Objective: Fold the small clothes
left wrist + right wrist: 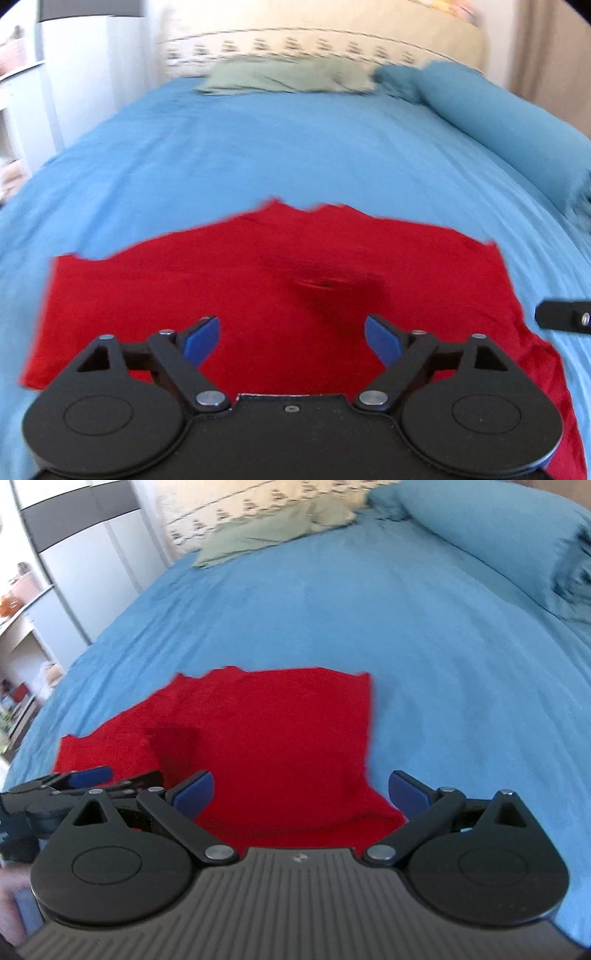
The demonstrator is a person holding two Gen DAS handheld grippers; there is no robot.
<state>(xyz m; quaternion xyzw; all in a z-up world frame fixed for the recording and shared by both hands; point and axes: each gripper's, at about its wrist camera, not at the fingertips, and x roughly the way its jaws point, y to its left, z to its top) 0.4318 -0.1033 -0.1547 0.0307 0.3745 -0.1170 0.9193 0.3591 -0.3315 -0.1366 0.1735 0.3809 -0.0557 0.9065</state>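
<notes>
While the big bed [295,155] takes up most of the room, with its blue sheet pulled fairly smooth and a rolled blue duvet [509,125] along one side, the thing that matters is the red garment [229,288] lying flat near the closest edge. It looks partly folded already: one side ends in a straight, clean edge, the other spreads out lower and wider towards a sleeve-like flap. Its long axis seems to run across in front of the person, side to side, with a jagged, collar-like edge pointing away towards the pale green pillow [288,77] (blur makes the exact outline hard to read). Both tools hang just over the near hem. The left gripper [291,339] has its jaws spread wide with nothing between them, only red cloth beneath; the right gripper [301,794] stands equally wide and empty near the garment's right-hand corner. To fold it well, I'd say each should pinch a near corner at the same depth, catching every layer, then lift together and carry the hem evenly over so the edges meet square without dragging the cloth across the sheet.
</notes>
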